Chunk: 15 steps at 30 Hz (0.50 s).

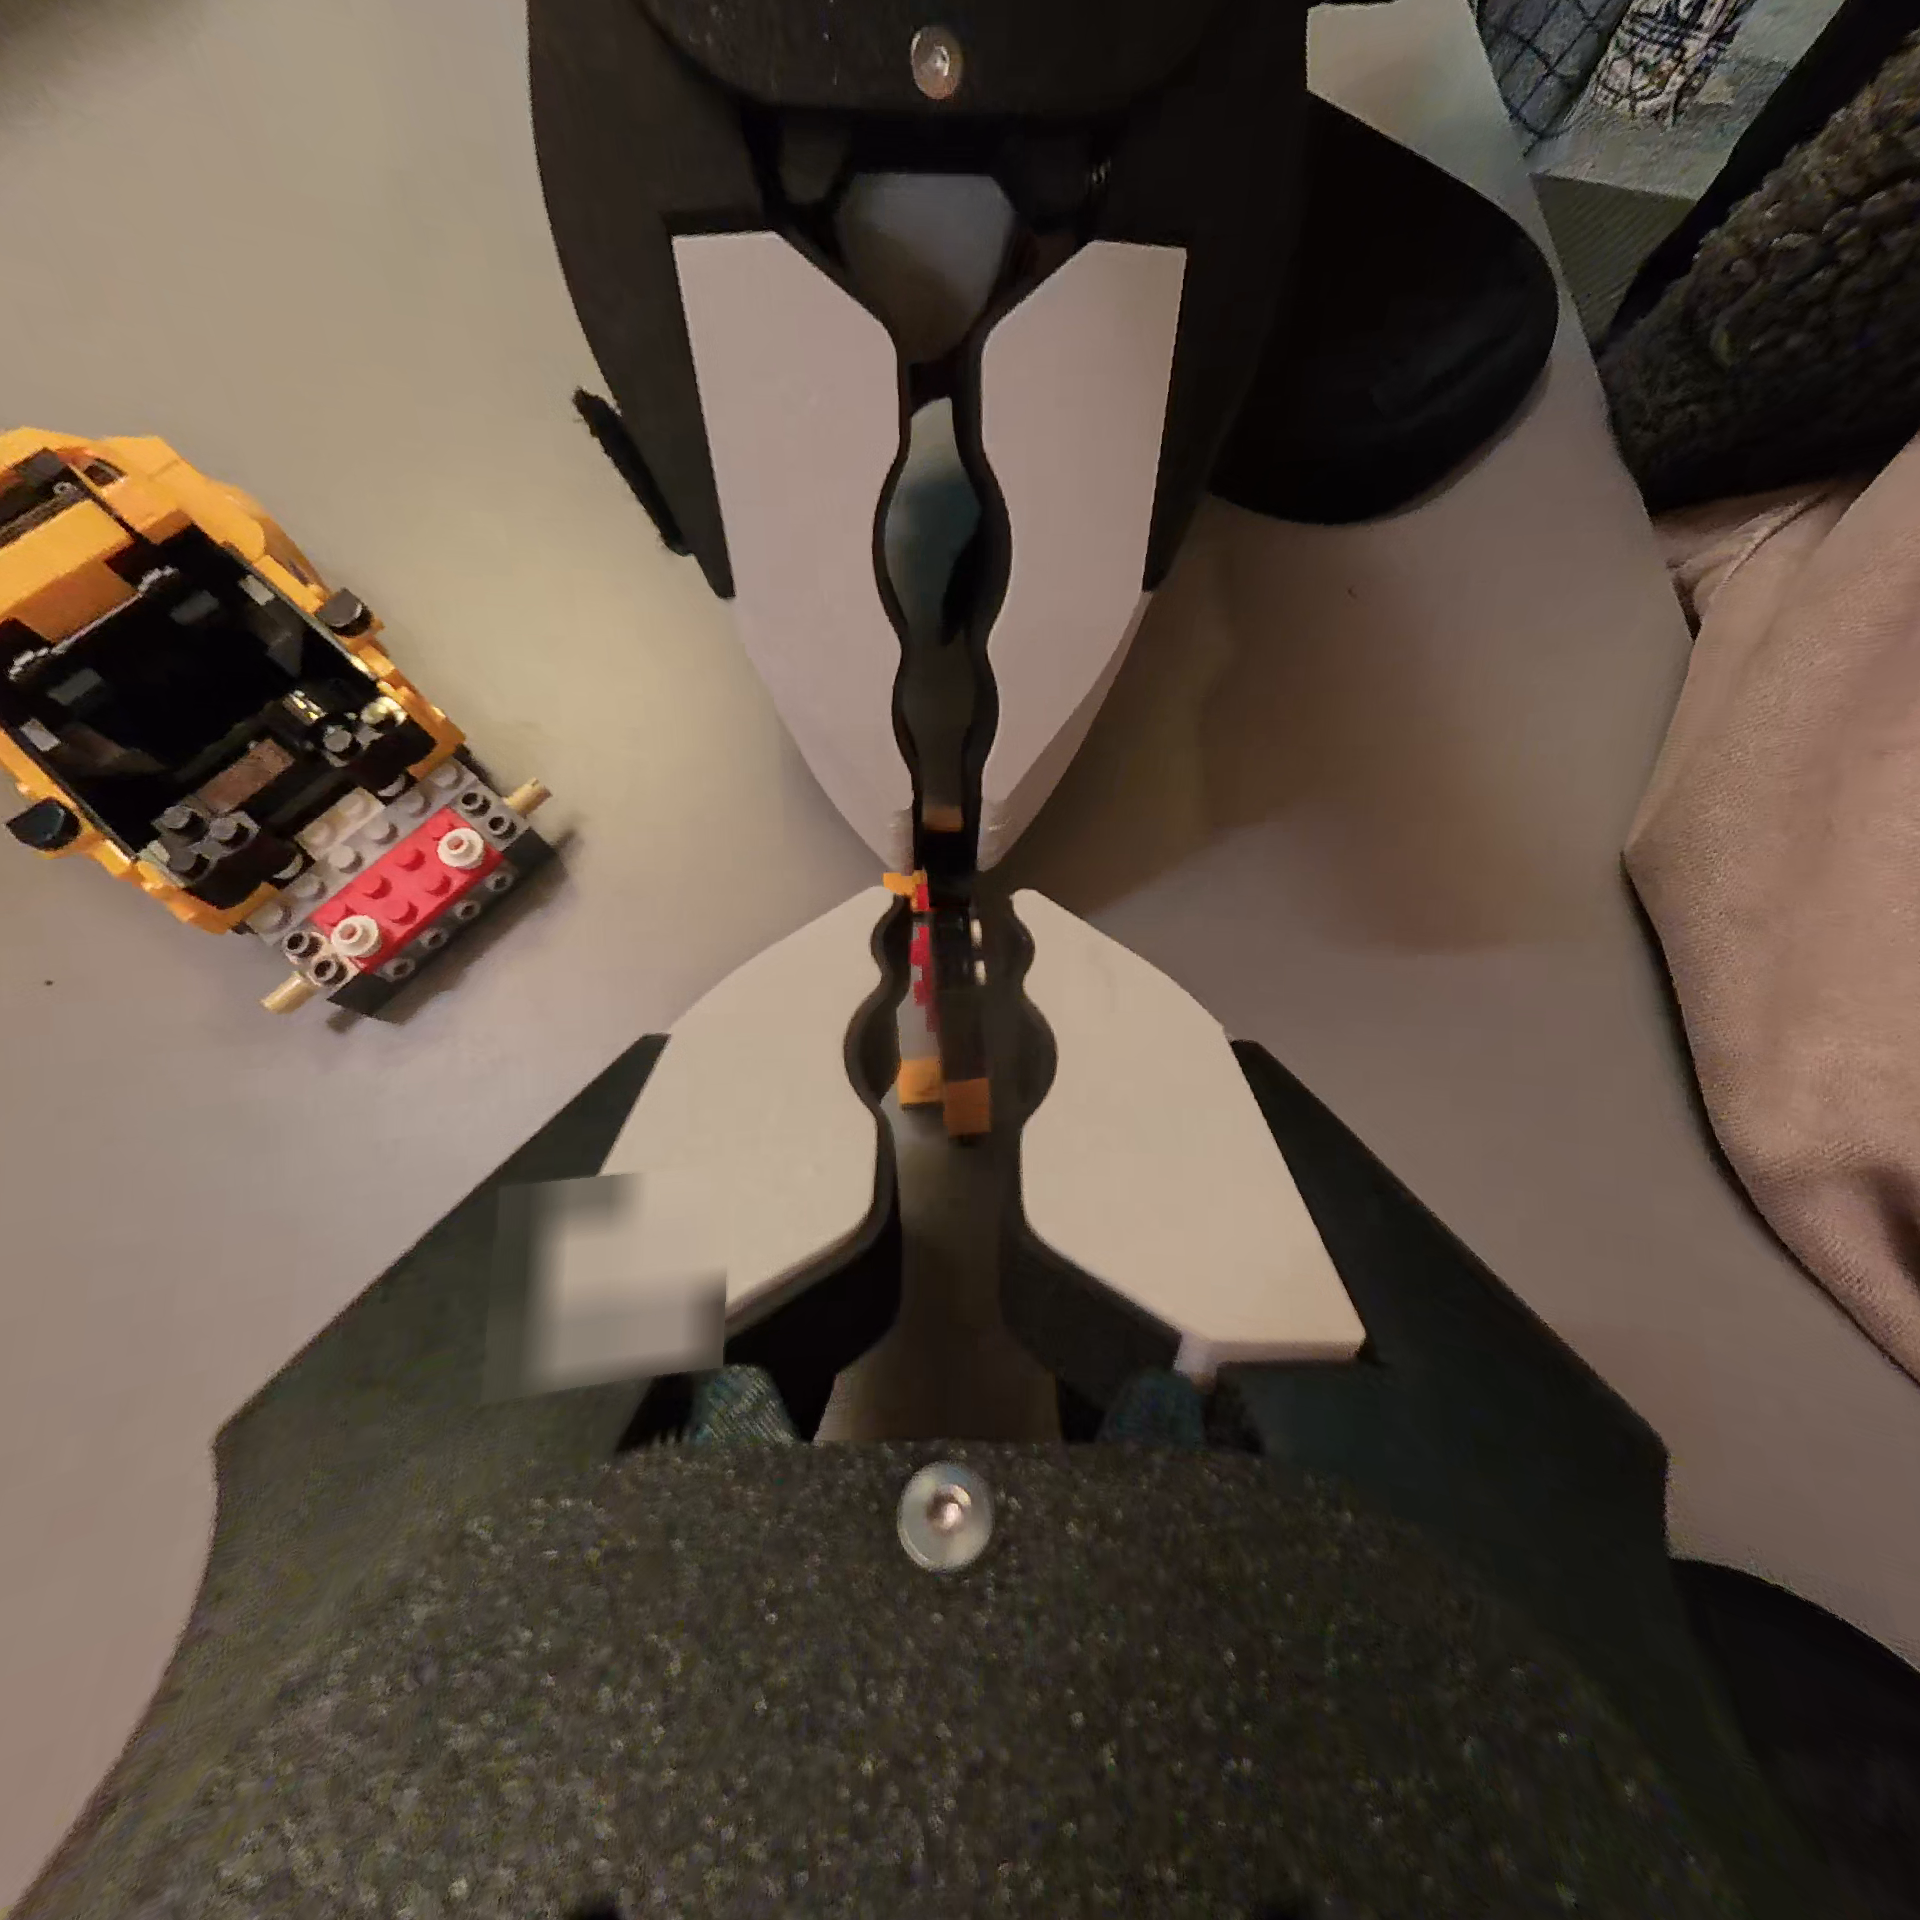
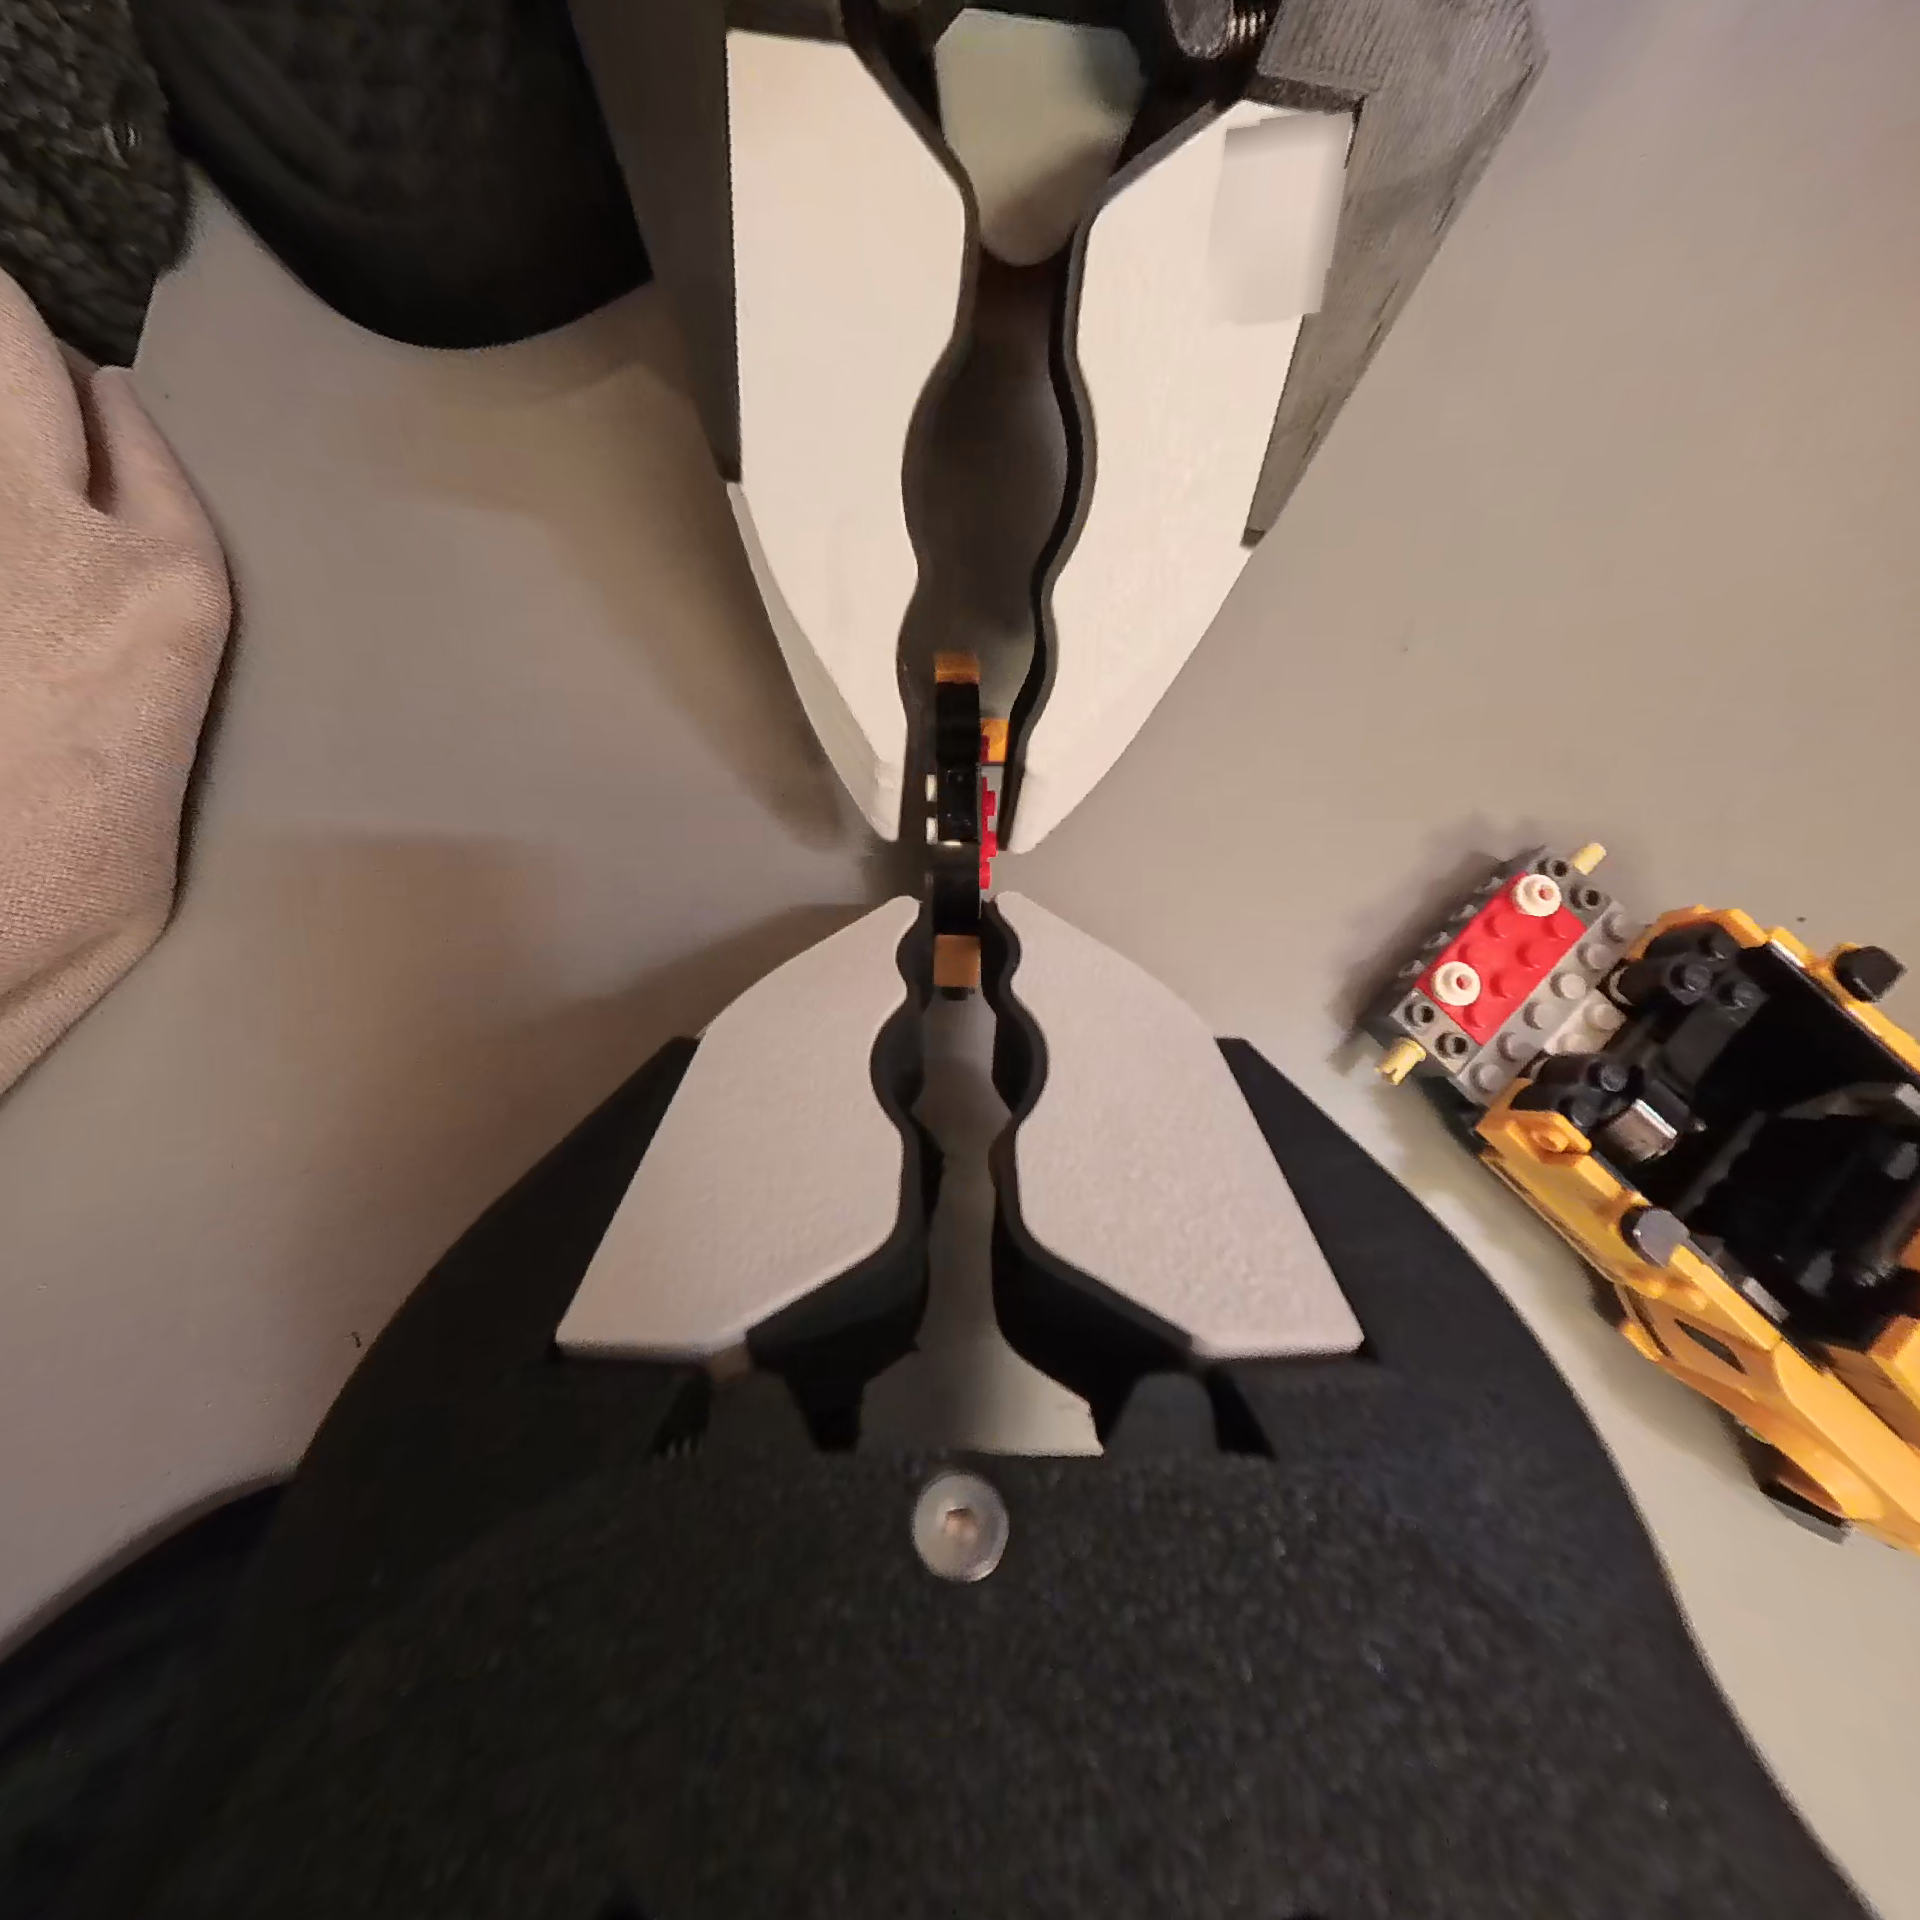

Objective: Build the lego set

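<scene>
My two grippers meet tip to tip above the grey table [image 1: 364,260]. My left gripper [image 1: 940,909] is shut on a small black, orange and red lego sub-assembly [image 1: 961,1039], most of which sits between its fingers. My right gripper [image 2: 956,914] is shut on the other end of the same sub-assembly [image 2: 956,748]. Each gripper also shows in the other's view, the right one [image 1: 940,847] and the left one [image 2: 956,836]. A partly built yellow and black lego car [image 1: 208,707] with a red and grey studded end lies on the table, apart from both grippers; it also shows in the right wrist view [image 2: 1662,1122].
A beige cloth [image 1: 1787,935] lies at the table's edge and also shows in the right wrist view [image 2: 83,644]. A dark fuzzy fabric [image 1: 1787,260] sits beyond it. The table's curved edge [image 2: 1558,1455] runs close to the car. Both grippers' tips are close together, under 4 cm apart. The dark fuzzy fabric [image 1: 1787,260] is about equally far from each gripper, around 20 centimeters.
</scene>
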Motion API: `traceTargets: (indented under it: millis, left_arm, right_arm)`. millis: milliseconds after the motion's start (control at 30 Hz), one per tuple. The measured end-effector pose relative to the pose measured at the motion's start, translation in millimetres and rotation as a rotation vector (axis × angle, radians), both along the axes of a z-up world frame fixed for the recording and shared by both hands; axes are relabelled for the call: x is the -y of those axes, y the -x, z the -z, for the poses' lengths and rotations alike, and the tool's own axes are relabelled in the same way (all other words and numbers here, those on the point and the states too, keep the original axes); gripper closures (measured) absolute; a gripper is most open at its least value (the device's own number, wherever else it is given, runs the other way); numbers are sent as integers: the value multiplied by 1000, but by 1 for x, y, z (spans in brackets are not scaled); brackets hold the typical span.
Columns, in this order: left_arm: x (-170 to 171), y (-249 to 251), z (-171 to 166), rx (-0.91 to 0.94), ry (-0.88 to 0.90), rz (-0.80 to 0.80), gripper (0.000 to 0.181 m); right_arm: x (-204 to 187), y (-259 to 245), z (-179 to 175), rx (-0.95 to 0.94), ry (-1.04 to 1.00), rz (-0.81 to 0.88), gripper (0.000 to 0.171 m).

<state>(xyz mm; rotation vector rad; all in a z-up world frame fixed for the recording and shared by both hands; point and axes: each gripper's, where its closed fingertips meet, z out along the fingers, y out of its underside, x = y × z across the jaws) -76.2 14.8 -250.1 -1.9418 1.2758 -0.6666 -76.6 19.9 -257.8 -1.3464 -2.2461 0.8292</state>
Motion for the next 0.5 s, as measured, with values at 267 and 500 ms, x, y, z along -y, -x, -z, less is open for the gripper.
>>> traceTargets:
  millis: [267,500]
  left_arm:
    - [-2,-2,2,-17,-8,-18,174]
    - [-2,-2,3,-22,0,-26,174]
  right_arm:
    - [0,0,2,9,-22,-4,163]
    - [0,-2,-11,-60,-72,-1,165]
